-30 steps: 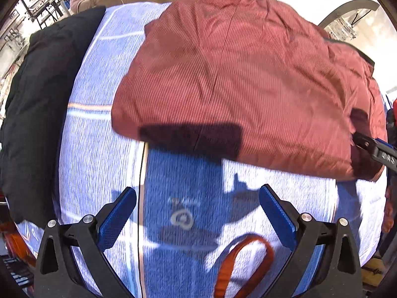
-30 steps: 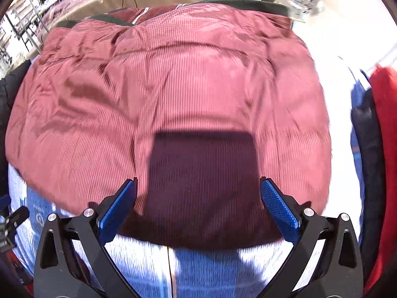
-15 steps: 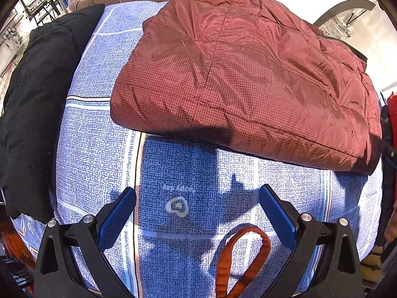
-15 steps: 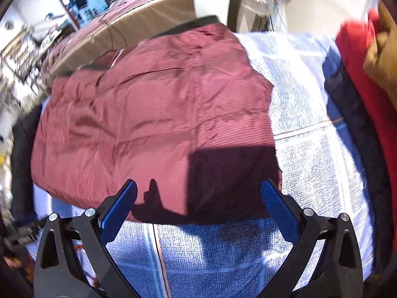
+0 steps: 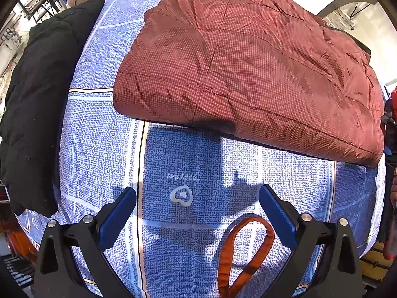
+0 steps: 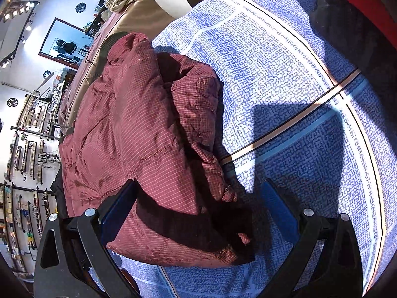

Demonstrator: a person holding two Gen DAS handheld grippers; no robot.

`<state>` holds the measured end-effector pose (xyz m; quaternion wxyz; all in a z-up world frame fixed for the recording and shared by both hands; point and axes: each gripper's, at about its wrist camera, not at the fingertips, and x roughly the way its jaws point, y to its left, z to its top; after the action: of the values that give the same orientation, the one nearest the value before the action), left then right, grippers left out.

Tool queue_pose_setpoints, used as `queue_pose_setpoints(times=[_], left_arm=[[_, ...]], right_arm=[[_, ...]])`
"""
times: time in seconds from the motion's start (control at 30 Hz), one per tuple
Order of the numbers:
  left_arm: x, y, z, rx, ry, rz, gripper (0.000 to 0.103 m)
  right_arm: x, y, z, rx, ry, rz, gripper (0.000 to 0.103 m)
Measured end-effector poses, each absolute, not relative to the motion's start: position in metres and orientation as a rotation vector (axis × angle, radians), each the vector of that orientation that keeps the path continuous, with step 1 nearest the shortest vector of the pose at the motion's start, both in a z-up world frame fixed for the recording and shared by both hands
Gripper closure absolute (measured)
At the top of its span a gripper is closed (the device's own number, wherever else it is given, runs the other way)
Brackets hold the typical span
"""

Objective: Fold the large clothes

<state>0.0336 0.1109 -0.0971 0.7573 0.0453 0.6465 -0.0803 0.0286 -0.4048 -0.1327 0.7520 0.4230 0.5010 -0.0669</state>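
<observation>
Jacket [image 5: 248, 69]: folded, on blue sheet [image 5: 188, 164]
Left gripper [image 5: 197, 208]: jaws released, jacket well ahead
Right gripper [image 6: 198, 206]: jaws released, around jacket corner

my left wrist camera looks down from the near edge across the blue sheet [image 5: 188, 164] toward the maroon jacket [image 5: 248, 62]. my right one sits close at that jacket's [image 6: 148, 136] right end, facing leftward.

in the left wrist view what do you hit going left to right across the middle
black garment → bare strip of the blue patterned cover → folded maroon jacket
</observation>
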Motion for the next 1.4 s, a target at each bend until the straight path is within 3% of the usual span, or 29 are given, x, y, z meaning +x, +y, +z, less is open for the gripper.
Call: queue_pose_setpoints(times=[0.7,1.4], left_arm=[[0.086,0.122,-0.108,0.065,1.449,-0.21,0.006],[0.198,0.204,-0.072,-0.175,1.305,-0.188,0.006]], right_arm=[[0.096,-0.393,-0.151,0.926,1.151,-0.058,0.009],[0.113,-0.375,-0.148,0.87,1.198,-0.098,0.009]])
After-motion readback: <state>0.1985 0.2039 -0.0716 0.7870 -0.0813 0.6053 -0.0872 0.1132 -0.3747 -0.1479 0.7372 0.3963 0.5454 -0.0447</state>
